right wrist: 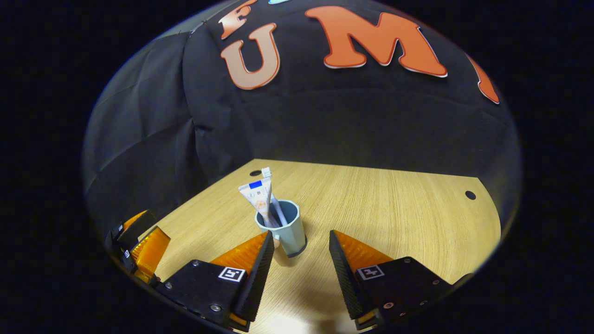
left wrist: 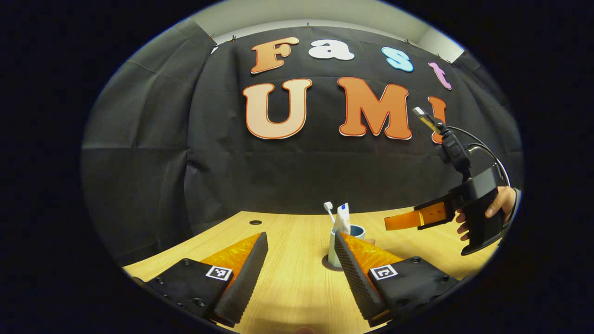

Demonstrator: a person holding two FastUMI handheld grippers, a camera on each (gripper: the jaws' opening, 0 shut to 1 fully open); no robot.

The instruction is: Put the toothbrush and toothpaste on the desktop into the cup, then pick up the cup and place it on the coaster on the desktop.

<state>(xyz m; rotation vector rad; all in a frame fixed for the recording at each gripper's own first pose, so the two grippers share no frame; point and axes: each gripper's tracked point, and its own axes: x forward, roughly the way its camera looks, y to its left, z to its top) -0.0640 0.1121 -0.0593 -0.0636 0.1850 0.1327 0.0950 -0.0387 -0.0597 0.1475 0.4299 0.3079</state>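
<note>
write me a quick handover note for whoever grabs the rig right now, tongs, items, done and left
Left tongs: open, empty, low over the desktop.
Right tongs: open, empty, facing the cup; from the left gripper view they are raised off the desk in a hand.
Toothbrush and toothpaste: both upright in the cup.
Done: both items in the cup.
Left: unclear. A brownish edge shows at the cup's base, possibly the coaster; check whether the cup sits on it.
</note>
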